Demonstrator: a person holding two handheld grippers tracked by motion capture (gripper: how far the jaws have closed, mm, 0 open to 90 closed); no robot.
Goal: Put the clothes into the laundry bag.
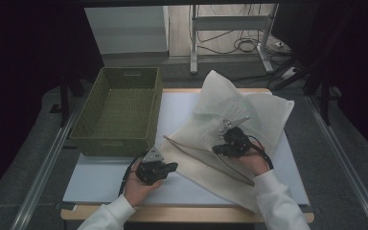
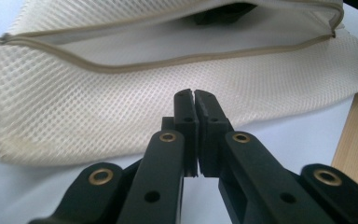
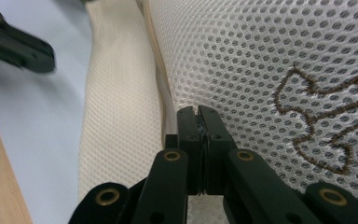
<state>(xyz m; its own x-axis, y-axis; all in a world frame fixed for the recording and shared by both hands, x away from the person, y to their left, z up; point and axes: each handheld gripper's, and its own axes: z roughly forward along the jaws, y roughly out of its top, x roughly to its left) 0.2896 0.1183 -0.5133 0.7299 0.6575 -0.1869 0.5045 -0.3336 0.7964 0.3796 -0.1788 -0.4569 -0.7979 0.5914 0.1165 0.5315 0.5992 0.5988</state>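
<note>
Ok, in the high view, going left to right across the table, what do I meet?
Woven basket → left tongs, shut, on the white mat → right tongs, shut on the mesh laundry bag, whose far corner is lifted and which reaches furthest right.

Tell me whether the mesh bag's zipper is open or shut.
Open. On the mesh bag, the two tan sides of the zipper run apart, leaving a wide gap that shows the pale inside.

Dim, dark-edged high view with a lit table [image 1: 100, 184]; both gripper views are brighter, their backgrounds softly blurred.
</note>
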